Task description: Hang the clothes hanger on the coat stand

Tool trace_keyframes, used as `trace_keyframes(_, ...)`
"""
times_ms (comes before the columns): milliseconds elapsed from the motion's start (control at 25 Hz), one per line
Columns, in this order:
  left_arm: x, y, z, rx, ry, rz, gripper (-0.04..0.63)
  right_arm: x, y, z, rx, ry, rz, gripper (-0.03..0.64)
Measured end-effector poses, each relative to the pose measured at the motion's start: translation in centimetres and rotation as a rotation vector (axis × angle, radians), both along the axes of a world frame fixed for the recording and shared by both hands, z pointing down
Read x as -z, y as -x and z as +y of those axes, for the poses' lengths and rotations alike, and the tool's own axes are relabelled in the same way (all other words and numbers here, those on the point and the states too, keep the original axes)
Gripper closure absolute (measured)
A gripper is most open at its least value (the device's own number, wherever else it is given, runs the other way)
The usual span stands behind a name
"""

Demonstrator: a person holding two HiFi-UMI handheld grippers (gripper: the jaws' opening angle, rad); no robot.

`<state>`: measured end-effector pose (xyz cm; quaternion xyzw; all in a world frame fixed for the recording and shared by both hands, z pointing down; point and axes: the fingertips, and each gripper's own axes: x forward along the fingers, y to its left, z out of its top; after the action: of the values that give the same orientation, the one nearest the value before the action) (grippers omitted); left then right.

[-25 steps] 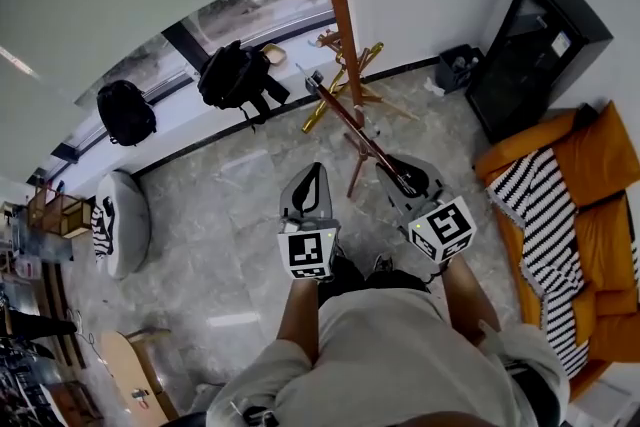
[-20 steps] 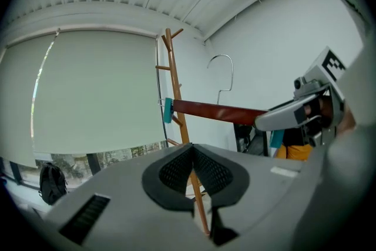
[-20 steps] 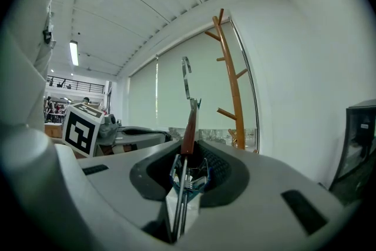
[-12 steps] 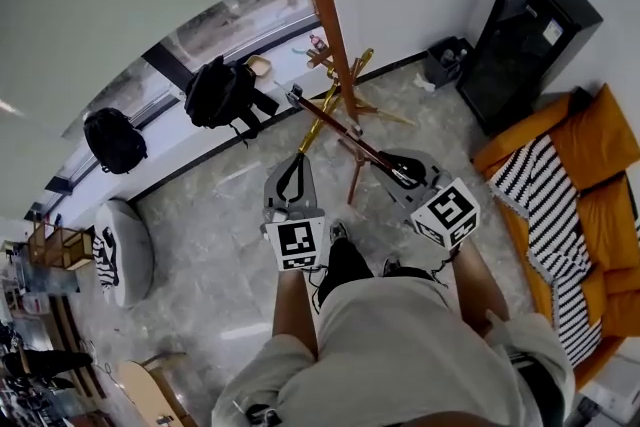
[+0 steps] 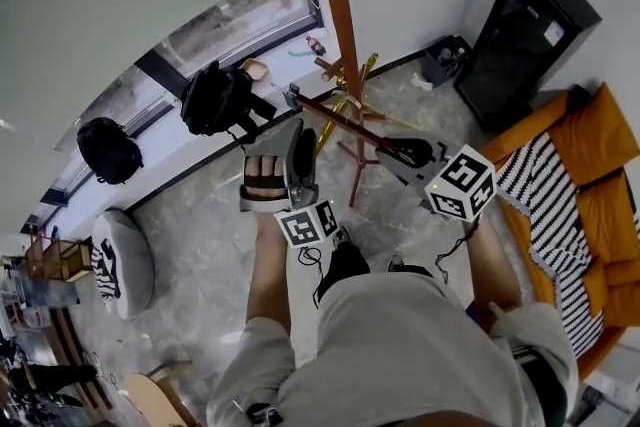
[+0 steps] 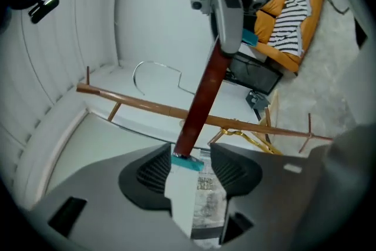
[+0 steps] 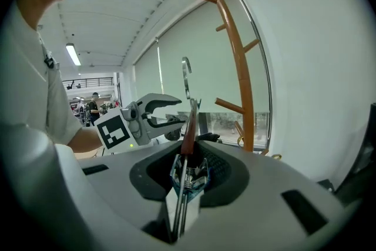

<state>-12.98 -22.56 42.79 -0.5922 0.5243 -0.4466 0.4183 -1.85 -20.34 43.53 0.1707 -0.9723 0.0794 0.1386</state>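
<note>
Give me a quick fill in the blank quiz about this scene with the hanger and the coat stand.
The right gripper is shut on the clothes ____.
The coat stand is made of ____.
Two black ____ sit by the window.
Missing words: hanger; wood; backpacks.

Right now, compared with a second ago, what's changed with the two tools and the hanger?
The left tool rose to the free end of the hanger; its jaws are opening with that end between them. The right tool still clamps the other end; the hanger is not yet on the coat stand.
</note>
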Motion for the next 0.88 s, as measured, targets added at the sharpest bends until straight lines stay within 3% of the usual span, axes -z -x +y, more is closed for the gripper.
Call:
trace_keyframes(120, -0.6, -0.8, -1.7, -0.049, 0.014, -0.068, 0.304, -0.2, 0.5, -0.8, 0.027, 0.024, 0.022, 0.554)
trace_keyframes(280, -2.4, -1.2, -3.7, -0.102, 0.059, -0.13, 0.253, -0.5, 1.0, -1.7, 0.045, 0.051, 0.038, 0.554)
trace_keyframes(560, -3.7, -1.9, -5.9, -0.138, 0.087, -0.194, 0.251, -1.4, 1.6, -2.6, 0.076, 0.072, 0.094, 0.554)
trace_keyframes(800, -4.6, -1.6, -7.3, -0.107, 0.093, -0.183, 0.253, -1.8, 1.8, -3.1, 0.114, 0.13, 0.081, 0.554)
trace_keyframes(880, -4.3, -1.5, -7.3, -0.1, 0.066, -0.195, 0.293, -1.8, 2.0, -2.9, 0.137, 0.145, 0.082, 0.554)
